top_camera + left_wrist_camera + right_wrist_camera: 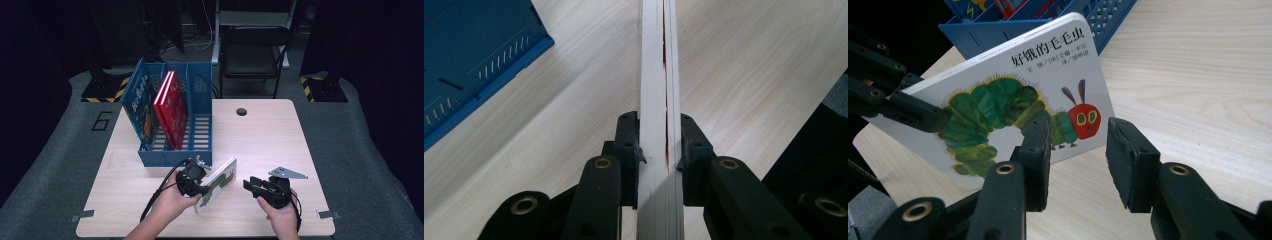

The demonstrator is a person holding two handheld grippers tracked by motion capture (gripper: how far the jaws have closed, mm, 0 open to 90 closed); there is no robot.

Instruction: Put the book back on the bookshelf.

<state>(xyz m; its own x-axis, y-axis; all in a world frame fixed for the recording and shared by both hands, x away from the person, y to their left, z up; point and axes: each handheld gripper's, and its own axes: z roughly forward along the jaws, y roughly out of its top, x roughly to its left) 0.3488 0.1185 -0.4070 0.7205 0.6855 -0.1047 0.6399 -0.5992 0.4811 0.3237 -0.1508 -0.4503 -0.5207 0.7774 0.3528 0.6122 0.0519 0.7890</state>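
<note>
two black jaws of my left gripper (659,150) stand nearest the lens in the left gripper view, pinching the white page edge of one board book (659,75) from both sides. no earlier picture is given, so only the grip itself is told: pads pressed flat on the covers. seen from the high view, i hold that book (216,184) tilted on its lower edge at the front of the wooden table (260,135), just ahead of the blue file rack (172,156), with my left gripper (199,187) at its left end. its cover, in the right gripper view, shows one green caterpillar with a red head beneath a line of chinese characters (1013,100). my right gripper (1078,160) has its two jaws spread with nothing between them, close to the cover but apart from it; the high view puts it (250,184) just right of the book, a grey three-cornered plate on top. one rack stands on the table, and in it i count three upright books: one blue (140,105) in the left slot, two red (172,107) leaning together in the middle. one dark round hole (241,111) marks the table's far edge. one black chair (252,55) waits beyond.
</note>
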